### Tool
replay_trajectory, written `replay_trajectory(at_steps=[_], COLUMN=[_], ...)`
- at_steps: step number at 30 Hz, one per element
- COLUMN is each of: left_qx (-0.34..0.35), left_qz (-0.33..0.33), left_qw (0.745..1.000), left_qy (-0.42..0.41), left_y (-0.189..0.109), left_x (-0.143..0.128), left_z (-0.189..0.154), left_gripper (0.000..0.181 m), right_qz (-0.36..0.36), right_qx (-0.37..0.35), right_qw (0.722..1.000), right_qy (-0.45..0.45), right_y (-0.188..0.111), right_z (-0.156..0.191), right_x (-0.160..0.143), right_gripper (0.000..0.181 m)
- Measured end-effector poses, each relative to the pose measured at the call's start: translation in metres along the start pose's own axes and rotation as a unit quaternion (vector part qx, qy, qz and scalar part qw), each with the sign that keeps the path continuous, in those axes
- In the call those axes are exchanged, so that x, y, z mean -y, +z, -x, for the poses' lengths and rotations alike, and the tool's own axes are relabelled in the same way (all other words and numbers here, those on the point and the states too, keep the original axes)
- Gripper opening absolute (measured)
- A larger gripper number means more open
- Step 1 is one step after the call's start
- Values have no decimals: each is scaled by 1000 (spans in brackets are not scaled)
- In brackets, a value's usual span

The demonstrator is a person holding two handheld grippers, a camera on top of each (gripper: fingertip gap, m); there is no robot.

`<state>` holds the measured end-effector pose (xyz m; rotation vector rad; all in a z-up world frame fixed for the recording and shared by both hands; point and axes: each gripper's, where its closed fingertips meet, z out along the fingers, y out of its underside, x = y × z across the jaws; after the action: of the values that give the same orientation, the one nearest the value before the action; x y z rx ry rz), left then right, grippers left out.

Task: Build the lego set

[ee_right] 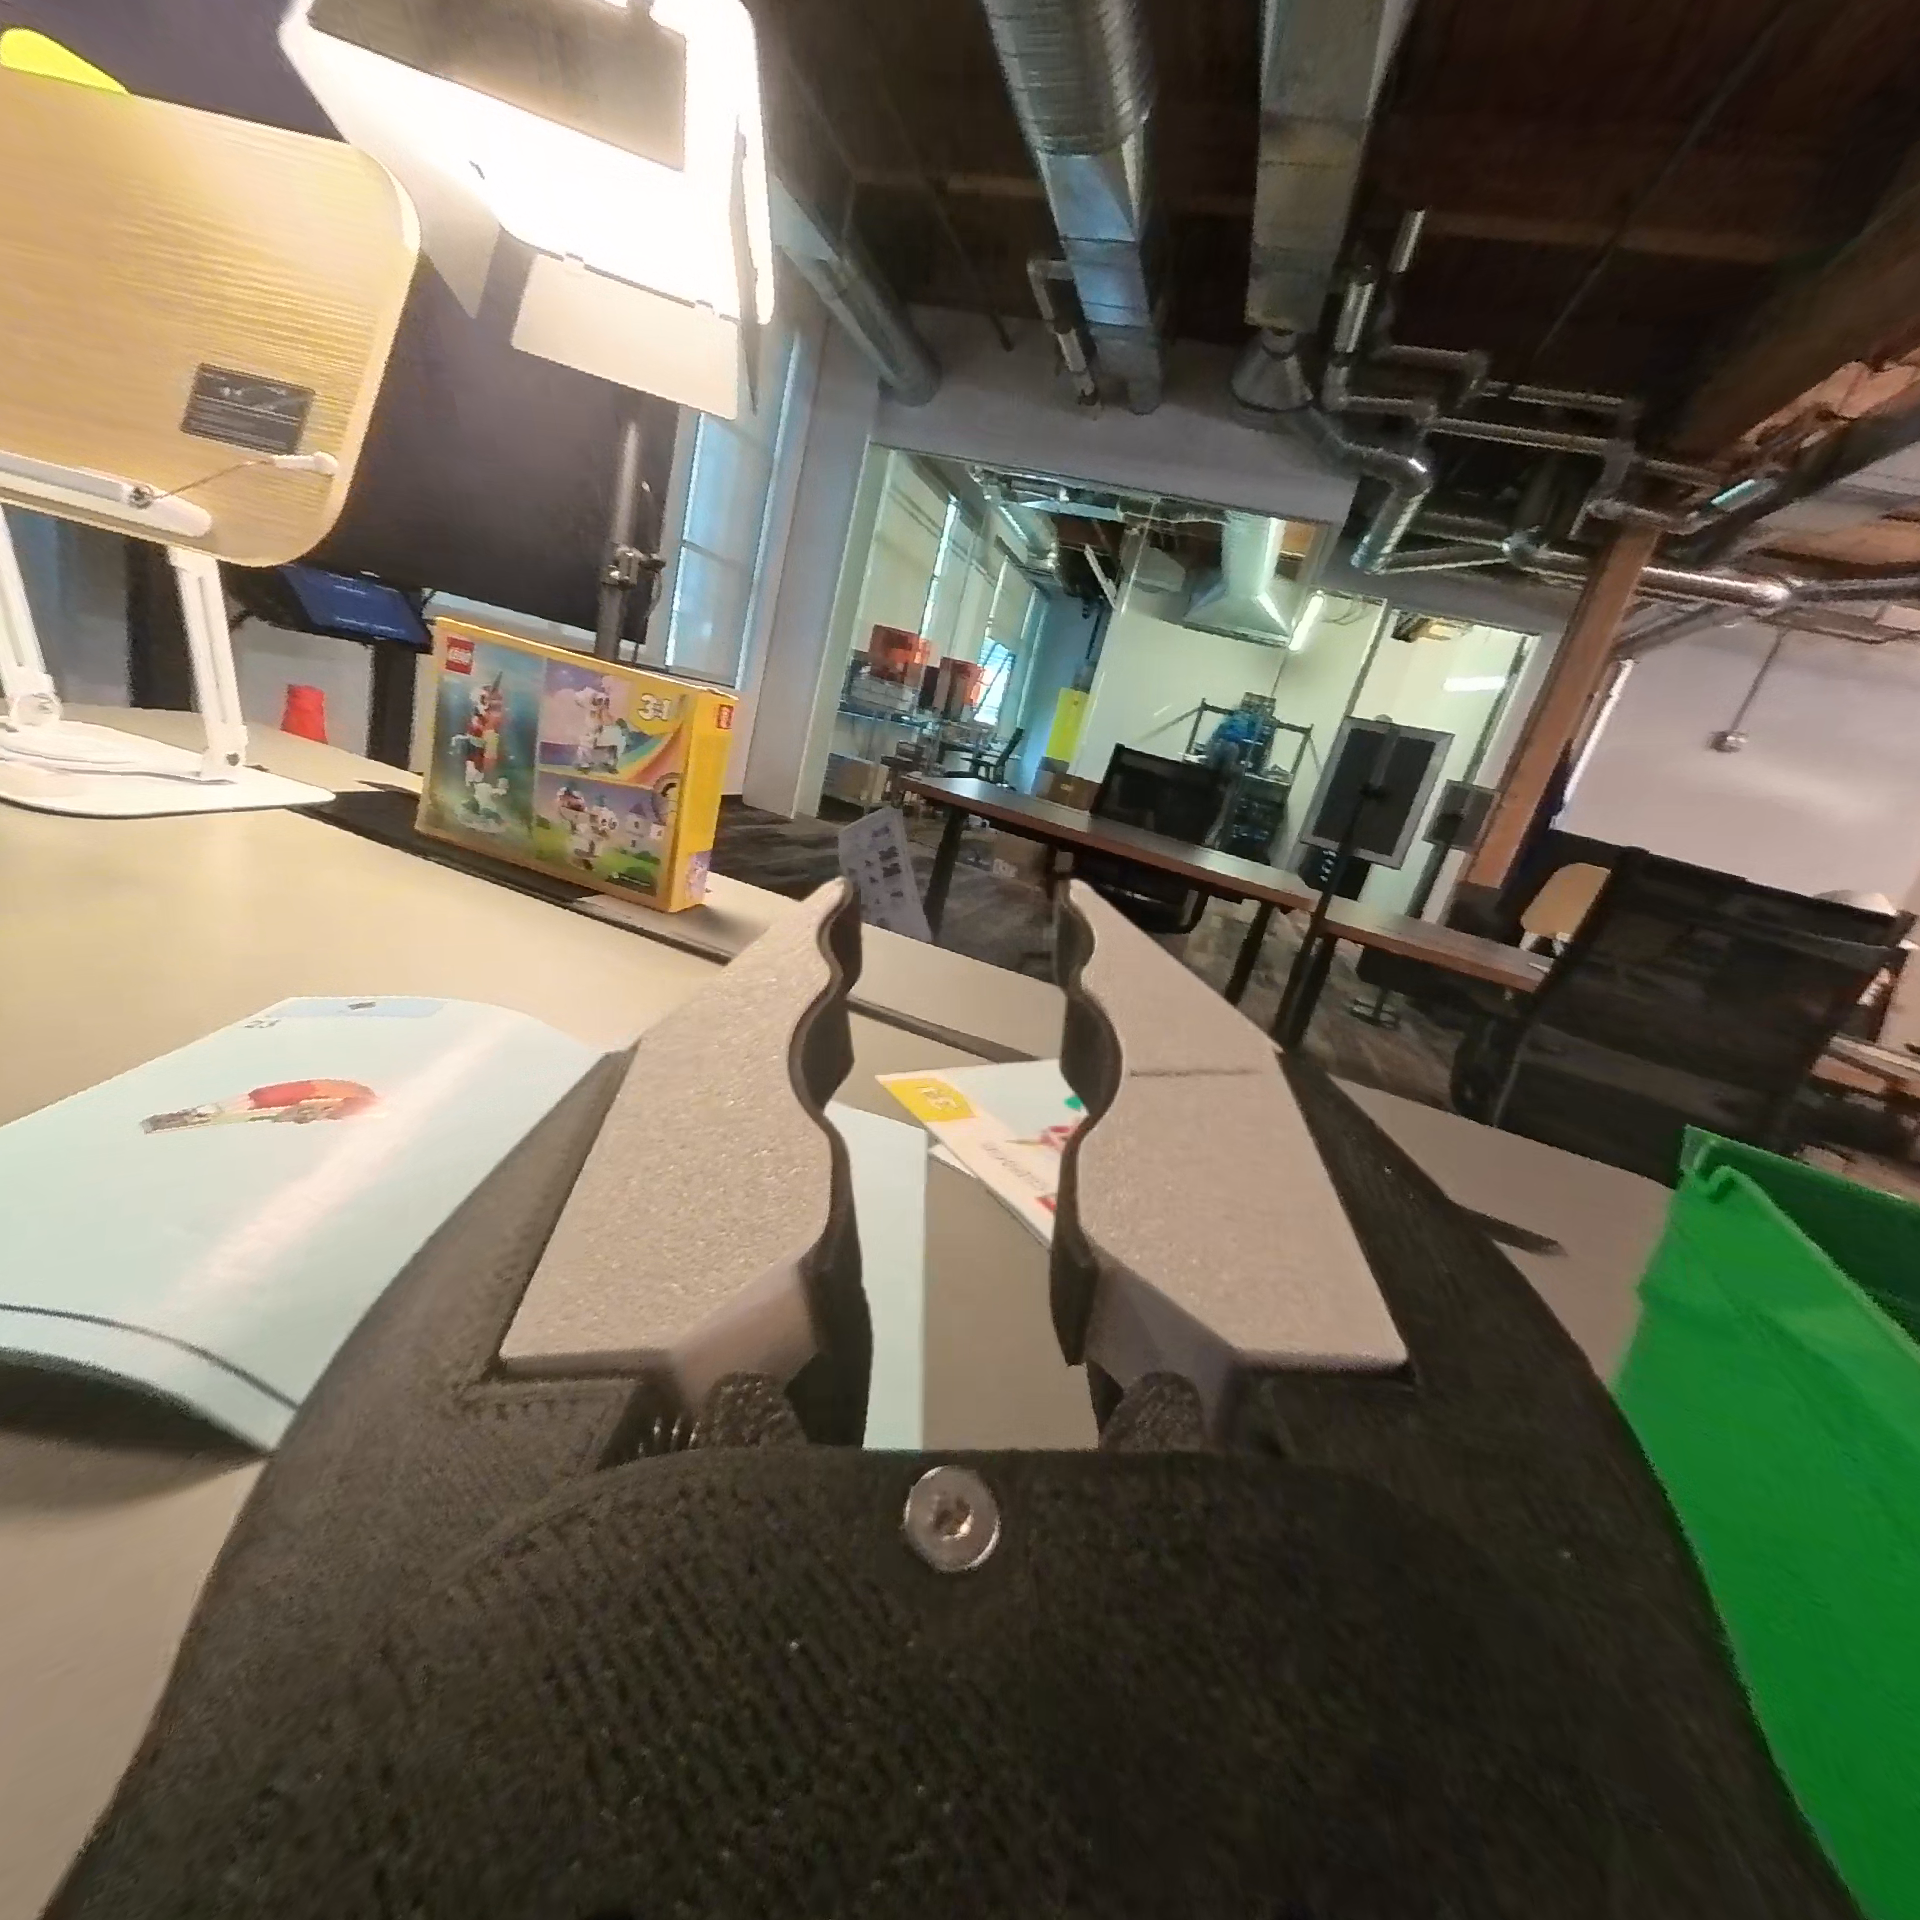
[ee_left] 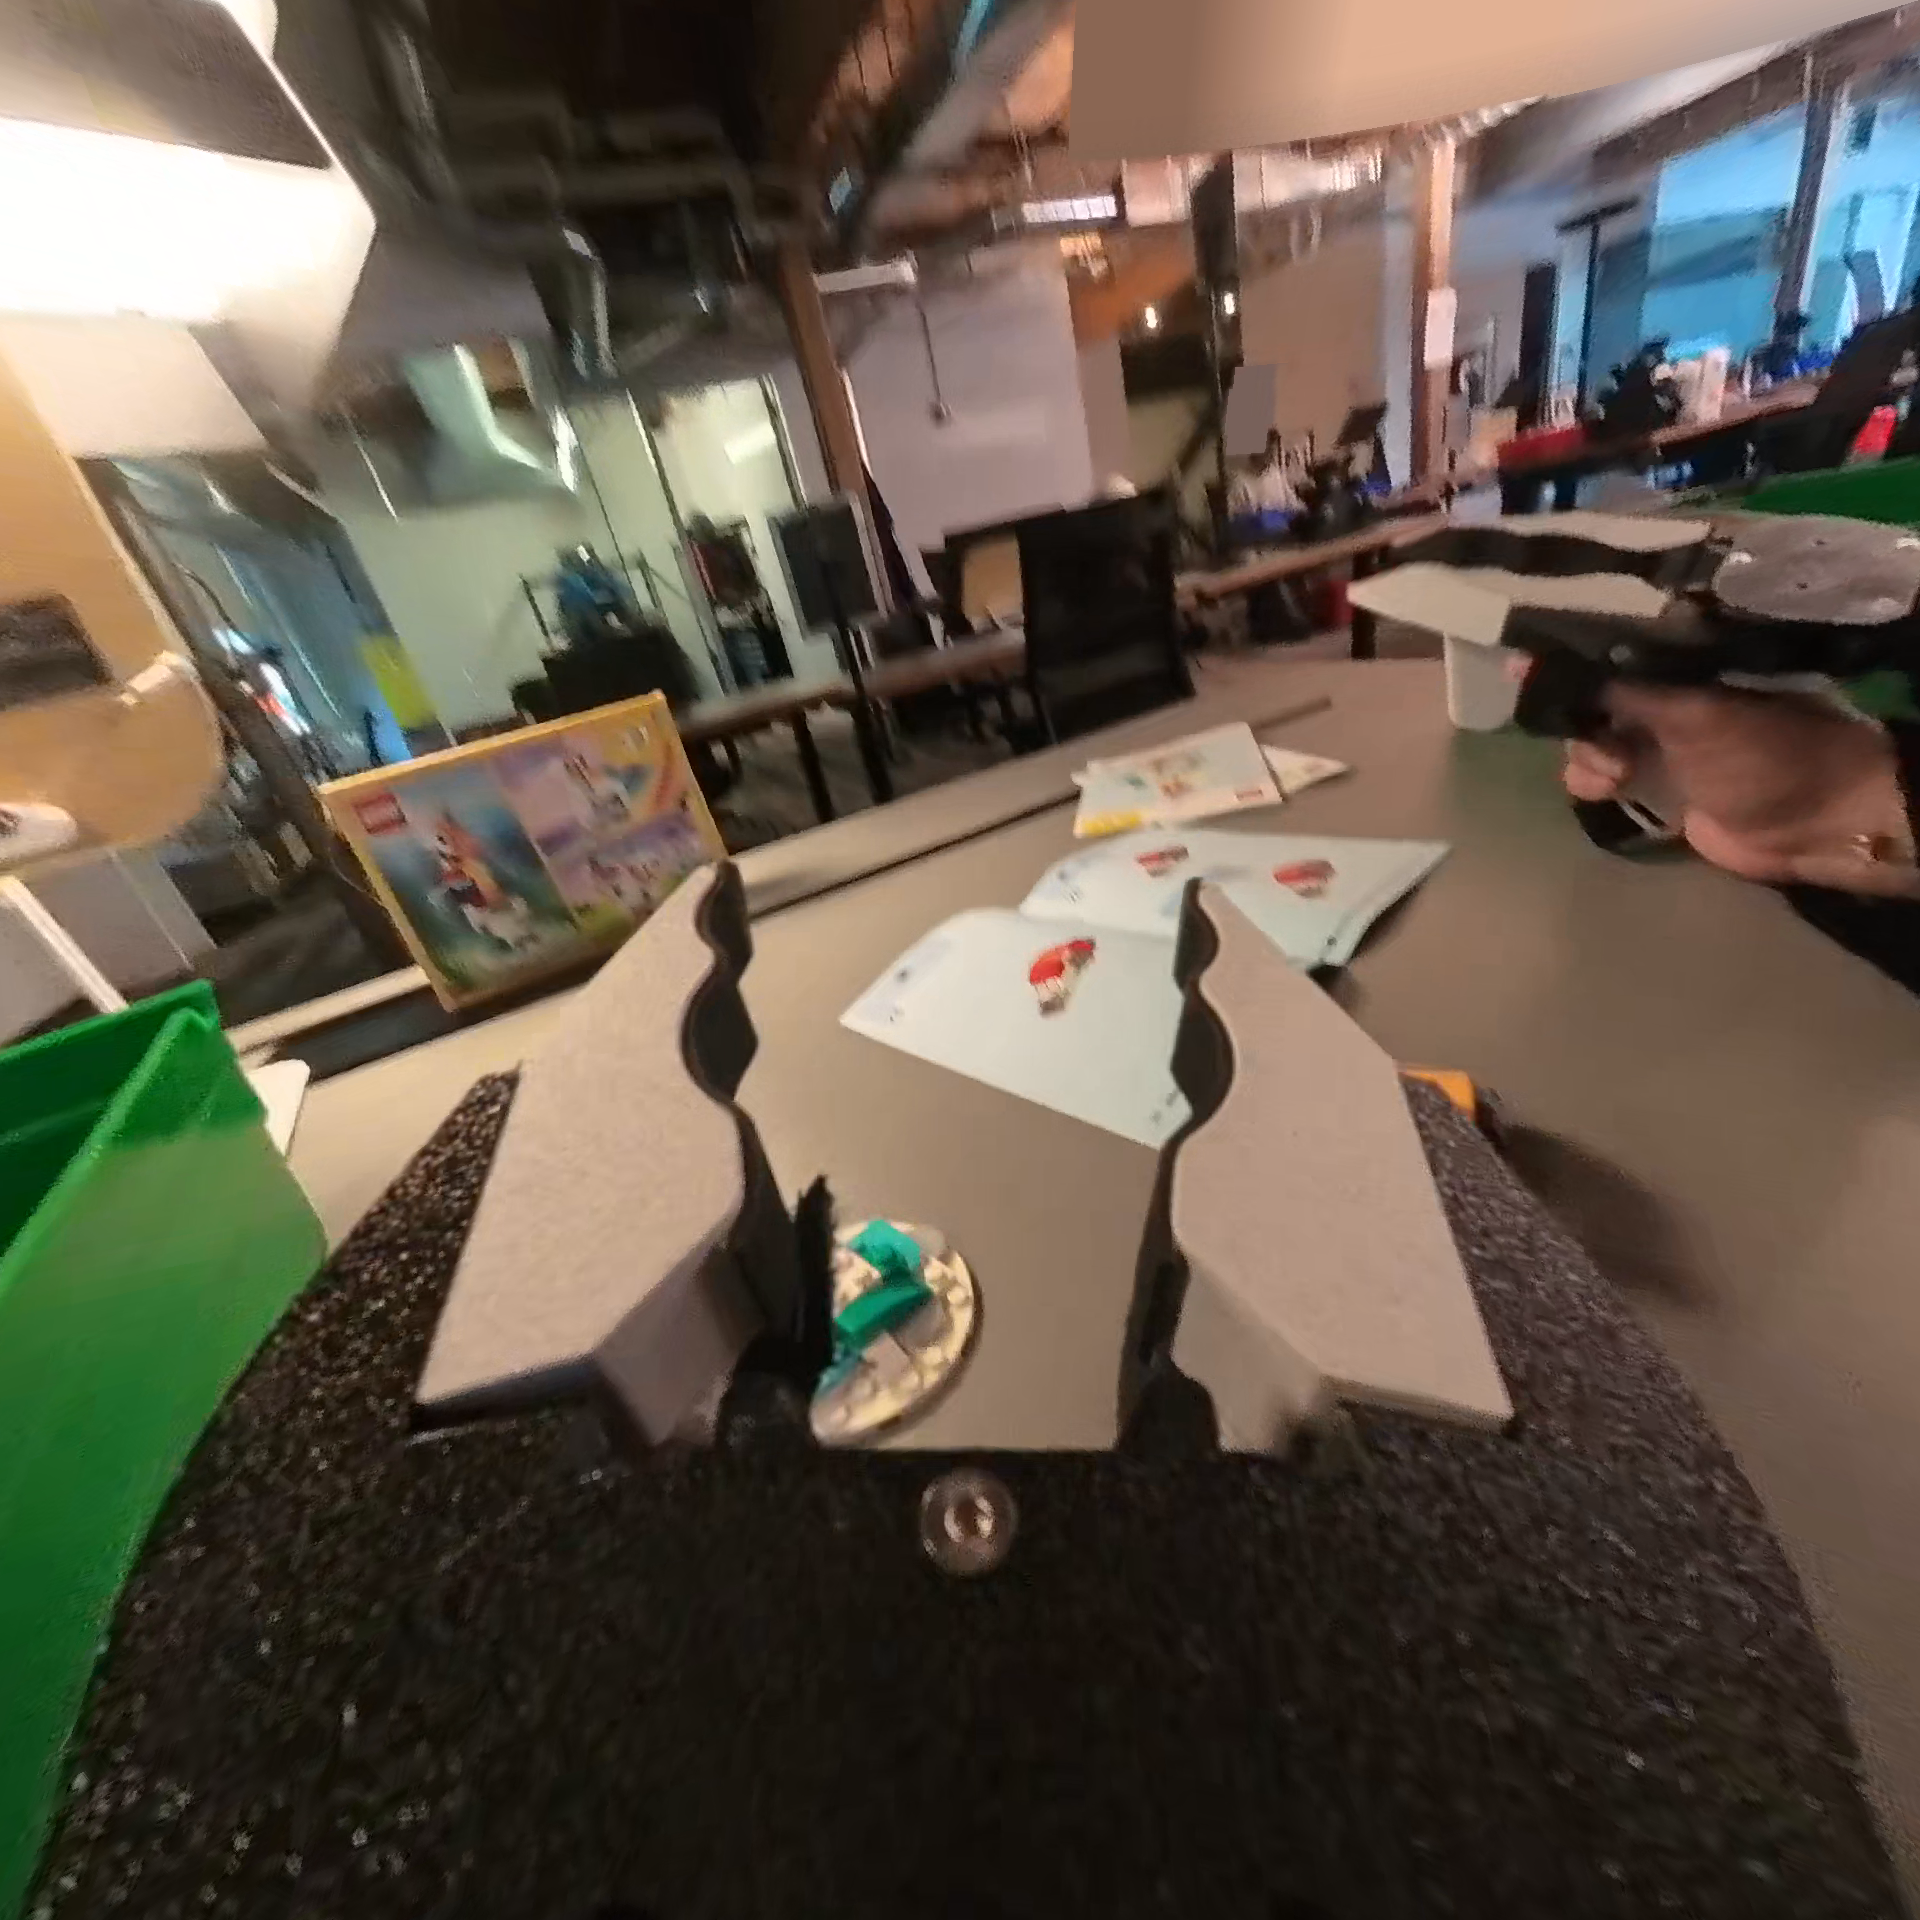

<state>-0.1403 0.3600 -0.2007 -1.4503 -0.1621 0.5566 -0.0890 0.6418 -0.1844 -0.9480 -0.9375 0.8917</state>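
Note:
A small Lego build [ee_left: 894,1320], a round light-grey plate with teal pieces on top and a dark piece at its left, lies on the grey table [ee_left: 1558,1195]. It sits low between the bases of my left gripper's fingers. My left gripper [ee_left: 961,894] is open wide and empty. My right gripper [ee_right: 956,904] is open with a narrower gap and empty, held above the table. It also shows in the left wrist view [ee_left: 1392,582] at the far right, in a person's hand [ee_left: 1756,800].
An open instruction booklet [ee_left: 1039,997] [ee_right: 208,1164] and a second booklet [ee_left: 1184,790] [ee_right: 997,1132] lie on the table. The Lego box [ee_left: 520,842] [ee_right: 571,779] stands at the back. Green bins [ee_left: 135,1247] [ee_right: 1787,1403] stand at each side. A desk lamp [ee_right: 156,364] stands far left. Some 30 centimeters of space lies between my two pairs of fingers.

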Motion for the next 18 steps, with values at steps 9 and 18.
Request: replay_trajectory(at_steps=[9, 18], left_qx=[21, 42], left_qz=[-20, -11], left_qw=[999, 998], left_qy=[37, 43], left_y=[-6, -8], left_x=[1, -4], left_z=[3, 13], left_gripper=[56, 20], right_qz=[5, -2], right_qx=[-38, 5], right_qw=[999, 1000], right_qy=[-1, 8], right_y=[15, 16], right_z=[-19, -5], right_x=[-8, -7], right_gripper=[34, 33])
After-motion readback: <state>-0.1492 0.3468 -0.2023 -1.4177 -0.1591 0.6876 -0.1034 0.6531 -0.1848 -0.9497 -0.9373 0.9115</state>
